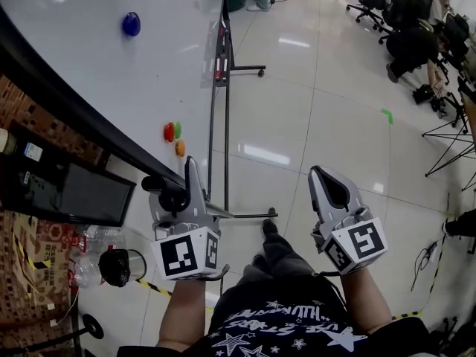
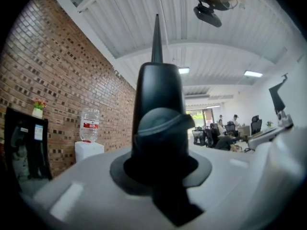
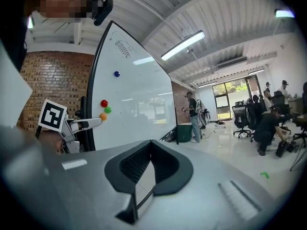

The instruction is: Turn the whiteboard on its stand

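The whiteboard [image 1: 97, 58] lies tilted on its stand [image 1: 220, 65], and its black frame [image 1: 89, 117] runs down toward me. My left gripper [image 1: 178, 188] is shut on the frame's near edge. In the left gripper view the black frame [image 2: 158, 95] rises between the jaws of that gripper [image 2: 160, 143]. My right gripper [image 1: 318, 173] hangs free over the floor to the right, shut and empty. In the right gripper view the right gripper [image 3: 151, 145] faces the whiteboard [image 3: 134, 95], and the left gripper [image 3: 93, 122] shows at the board's edge.
Blue [image 1: 131, 24], red [image 1: 169, 131], green [image 1: 178, 129] and orange [image 1: 180, 148] magnets stick to the board. The stand's foot bar [image 1: 249, 216] lies by my feet. A black cabinet [image 1: 67, 188] and water bottles [image 1: 89, 236] stand at the left. Office chairs with people [image 1: 401, 13] are at the far right.
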A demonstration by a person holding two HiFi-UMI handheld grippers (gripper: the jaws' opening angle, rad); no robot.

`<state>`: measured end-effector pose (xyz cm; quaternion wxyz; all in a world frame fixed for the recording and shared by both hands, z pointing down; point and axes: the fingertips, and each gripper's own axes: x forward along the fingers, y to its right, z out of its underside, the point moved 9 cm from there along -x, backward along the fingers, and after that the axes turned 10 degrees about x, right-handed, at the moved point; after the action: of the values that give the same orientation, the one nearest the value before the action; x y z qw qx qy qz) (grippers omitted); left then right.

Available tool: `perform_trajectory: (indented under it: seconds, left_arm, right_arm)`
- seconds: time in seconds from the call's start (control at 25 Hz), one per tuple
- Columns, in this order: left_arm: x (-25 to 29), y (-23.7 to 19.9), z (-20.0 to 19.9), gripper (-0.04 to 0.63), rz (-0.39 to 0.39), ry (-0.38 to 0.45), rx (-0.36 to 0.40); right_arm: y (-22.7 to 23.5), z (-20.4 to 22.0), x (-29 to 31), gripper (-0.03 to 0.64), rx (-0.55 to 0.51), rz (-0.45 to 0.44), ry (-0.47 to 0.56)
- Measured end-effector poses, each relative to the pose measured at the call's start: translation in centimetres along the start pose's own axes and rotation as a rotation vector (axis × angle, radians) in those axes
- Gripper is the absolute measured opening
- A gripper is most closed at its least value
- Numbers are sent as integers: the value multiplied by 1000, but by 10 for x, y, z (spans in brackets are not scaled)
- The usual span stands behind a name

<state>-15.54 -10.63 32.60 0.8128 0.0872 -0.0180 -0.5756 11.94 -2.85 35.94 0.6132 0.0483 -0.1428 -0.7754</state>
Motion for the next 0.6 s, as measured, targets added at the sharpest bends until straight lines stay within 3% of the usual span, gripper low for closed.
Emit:
perform_trajectory:
  seconds: [0.36, 0.6]
  left_arm:
    - [-48, 0, -3, 106, -33, -9, 4]
    - [-81, 6, -7, 106, -71, -10, 11]
  right_arm:
    - [-11, 6, -41, 8, 6, -1, -24]
    - [-2, 7, -58, 8, 15, -51, -40]
